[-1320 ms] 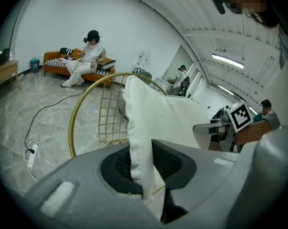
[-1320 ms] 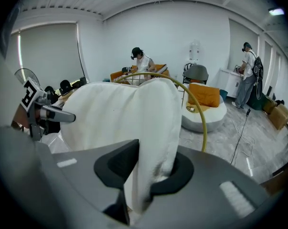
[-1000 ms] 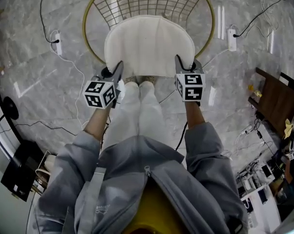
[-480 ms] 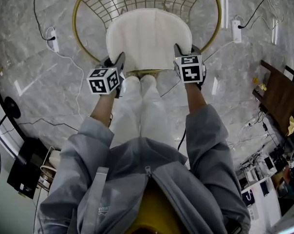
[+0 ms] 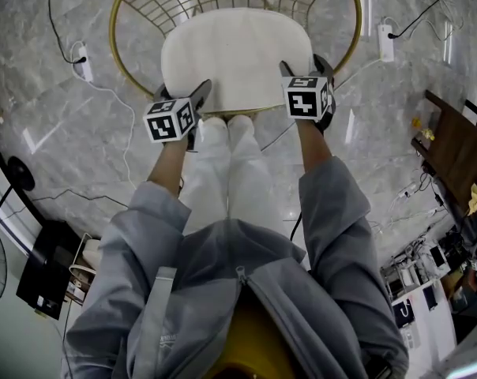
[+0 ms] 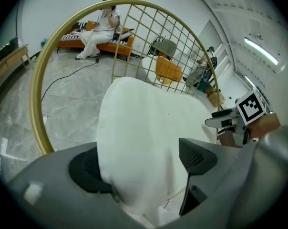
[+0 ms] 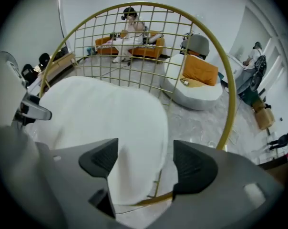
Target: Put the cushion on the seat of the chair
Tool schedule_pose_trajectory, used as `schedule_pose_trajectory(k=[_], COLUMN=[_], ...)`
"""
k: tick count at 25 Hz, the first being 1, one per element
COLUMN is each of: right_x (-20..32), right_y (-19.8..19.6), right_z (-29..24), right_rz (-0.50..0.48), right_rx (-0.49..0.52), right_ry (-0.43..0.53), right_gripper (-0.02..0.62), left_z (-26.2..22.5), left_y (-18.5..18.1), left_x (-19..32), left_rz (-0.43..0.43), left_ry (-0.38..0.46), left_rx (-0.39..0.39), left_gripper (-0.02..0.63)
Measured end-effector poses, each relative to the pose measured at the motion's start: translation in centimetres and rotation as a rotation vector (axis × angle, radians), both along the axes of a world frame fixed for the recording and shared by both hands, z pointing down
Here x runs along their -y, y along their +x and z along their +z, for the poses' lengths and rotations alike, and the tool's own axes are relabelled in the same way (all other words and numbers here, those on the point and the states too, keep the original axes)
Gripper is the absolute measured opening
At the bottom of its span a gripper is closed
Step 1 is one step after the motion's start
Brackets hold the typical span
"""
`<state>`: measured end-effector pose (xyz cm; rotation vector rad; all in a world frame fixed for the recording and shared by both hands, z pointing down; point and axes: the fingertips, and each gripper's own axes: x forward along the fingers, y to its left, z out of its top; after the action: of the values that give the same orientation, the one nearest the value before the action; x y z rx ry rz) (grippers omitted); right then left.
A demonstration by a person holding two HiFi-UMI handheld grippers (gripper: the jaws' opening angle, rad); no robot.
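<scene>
The white cushion (image 5: 237, 58) lies on the seat of the gold wire chair (image 5: 118, 50), inside its round rim. My left gripper (image 5: 197, 101) is at the cushion's near left corner, its jaws opening. In the left gripper view the cushion (image 6: 149, 137) runs between the pads, with a gap at the right pad (image 6: 196, 156). My right gripper (image 5: 303, 68) is at the near right corner, its jaws also opening. There the cushion's edge (image 7: 106, 123) lies between the spread pads, with the gold rim (image 7: 225, 80) behind.
White trouser legs (image 5: 227, 172) stand just before the chair. Power strips (image 5: 84, 63) (image 5: 386, 42) and cables lie on the marble floor either side. A brown wooden piece (image 5: 452, 148) is at the right. An orange sofa with a person (image 7: 129, 44) is far behind.
Both grippers have sunk with the cushion, which has come down onto the chair seat. The jaws of both have spread apart.
</scene>
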<state>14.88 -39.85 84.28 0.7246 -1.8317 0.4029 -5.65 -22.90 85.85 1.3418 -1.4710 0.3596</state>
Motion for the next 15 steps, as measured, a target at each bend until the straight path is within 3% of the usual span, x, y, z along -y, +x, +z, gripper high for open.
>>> schedule_pose_trajectory(k=[4,9,13,15], right_x=[1.5,0.7,-0.5,-1.6], right_y=[2.0,2.2,1.6,1.0], right_z=[-0.7,-2.0,-4.0,-5.3], right_rz=[0.056,0.064,0.049,0.039], right_rx=[-0.091,-0.084,-0.056,-0.038], right_ry=[0.087,0.093,0.097,0.088], right_gripper=[0.418,0.416,0.381,0.285], left_z=[0.0,-1.2,-3.8,-5.8], left_y=[-0.1,-1.4,-2.4,-2.6], left_x=[-0.7,-2.2,-3.1,-3.0], left_rz=[0.053,0.053,0.024,0.033], left_ry=[-0.033,-0.039,0.003,0.050], left_rx=[-0.001,0.045,0.097,0.125], left_gripper=[0.534,0.534,0.529,0.467])
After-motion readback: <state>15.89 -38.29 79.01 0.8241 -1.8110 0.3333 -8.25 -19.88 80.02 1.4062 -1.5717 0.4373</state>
